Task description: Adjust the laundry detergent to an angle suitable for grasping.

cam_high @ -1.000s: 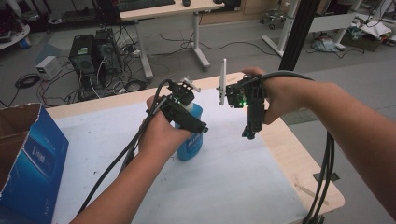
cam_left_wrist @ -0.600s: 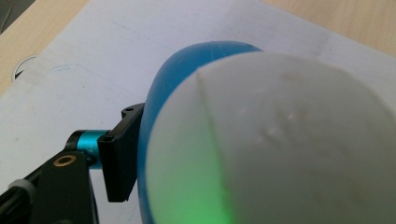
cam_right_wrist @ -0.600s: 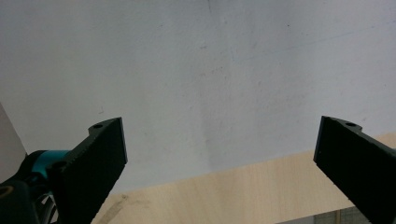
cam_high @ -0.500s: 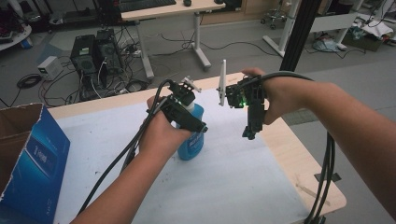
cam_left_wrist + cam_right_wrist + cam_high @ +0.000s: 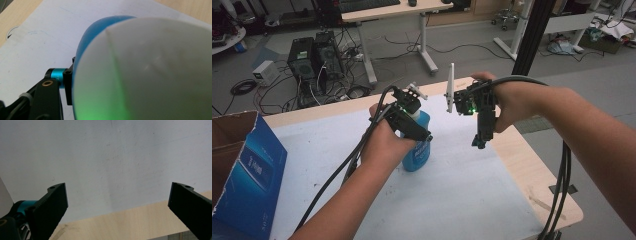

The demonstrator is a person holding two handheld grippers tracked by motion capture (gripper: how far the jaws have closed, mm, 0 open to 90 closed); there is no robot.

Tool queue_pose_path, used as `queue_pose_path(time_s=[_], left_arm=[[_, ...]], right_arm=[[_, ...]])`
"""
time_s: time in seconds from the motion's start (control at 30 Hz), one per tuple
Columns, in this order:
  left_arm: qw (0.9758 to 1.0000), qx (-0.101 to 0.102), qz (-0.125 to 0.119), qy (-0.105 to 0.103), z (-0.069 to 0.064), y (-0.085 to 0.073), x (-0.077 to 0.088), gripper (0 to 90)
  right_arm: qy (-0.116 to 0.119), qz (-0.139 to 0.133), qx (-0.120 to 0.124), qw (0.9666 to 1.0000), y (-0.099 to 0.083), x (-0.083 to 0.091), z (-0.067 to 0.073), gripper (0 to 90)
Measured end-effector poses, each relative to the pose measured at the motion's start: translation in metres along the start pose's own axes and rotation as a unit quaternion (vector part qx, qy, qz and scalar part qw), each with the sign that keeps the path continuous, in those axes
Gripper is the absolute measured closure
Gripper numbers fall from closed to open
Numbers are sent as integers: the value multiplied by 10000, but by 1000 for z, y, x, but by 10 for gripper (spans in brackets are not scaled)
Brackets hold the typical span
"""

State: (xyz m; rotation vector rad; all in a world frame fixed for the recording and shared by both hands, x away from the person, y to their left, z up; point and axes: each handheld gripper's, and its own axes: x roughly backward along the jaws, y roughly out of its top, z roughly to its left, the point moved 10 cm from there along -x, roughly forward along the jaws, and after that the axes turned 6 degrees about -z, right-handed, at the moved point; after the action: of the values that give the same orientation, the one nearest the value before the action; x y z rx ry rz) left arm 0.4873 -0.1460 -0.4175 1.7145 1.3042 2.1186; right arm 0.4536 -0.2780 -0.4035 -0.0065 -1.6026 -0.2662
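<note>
A person is sitting at a light wooden table (image 5: 532, 170) covered by a white sheet (image 5: 452, 195), holding a two-jaw gripper in each hand. The left gripper (image 5: 412, 127) is coming down over a blue spray bottle (image 5: 418, 150) that is standing upright near the middle of the sheet, with its white trigger head (image 5: 414, 90) poking out above the hand. Its jaws have just been closing, and they are now pinching the bottle's upper part. In the left gripper view, the white top (image 5: 150, 75) of the bottle is sitting right against the camera, with the blue body (image 5: 95, 37) curving behind it and one black jaw pressing against its side. The right gripper (image 5: 480, 142) is hanging in the air to the right of the bottle, well apart from it, pointing down at the table edge; its jaws are standing spread wide with nothing between them. A blue cardboard box (image 5: 247, 170) is sitting open at the table's left edge.
</note>
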Motion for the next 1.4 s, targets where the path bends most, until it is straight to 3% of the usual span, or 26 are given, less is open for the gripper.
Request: queue_pose_path(time_s=[0.33,0.77,0.97,1.23,1.27,1.4], left_arm=[[9999,-18,83,92,-1,-1,2,419],[9999,-128,64,-1,-6,1,10,430],[9998,-157,-32,-91,-6,4,28,429],[9988,-479,-19,-28,-4,4,56,429],[9982,-589,26,-57,-3,3,64,429],[9978,-618,85,-216,-2,-2,80,429]], right_arm=[[4,25,21,10000,1,-1,0,18],[-30,29,28,10000,3,-1,1,18],[-46,12,24,10000,5,1,3,18],[-73,-18,69,9999,11,3,5,19],[-76,-27,78,9999,12,3,6,18],[-89,-26,118,9999,16,4,7,18]])
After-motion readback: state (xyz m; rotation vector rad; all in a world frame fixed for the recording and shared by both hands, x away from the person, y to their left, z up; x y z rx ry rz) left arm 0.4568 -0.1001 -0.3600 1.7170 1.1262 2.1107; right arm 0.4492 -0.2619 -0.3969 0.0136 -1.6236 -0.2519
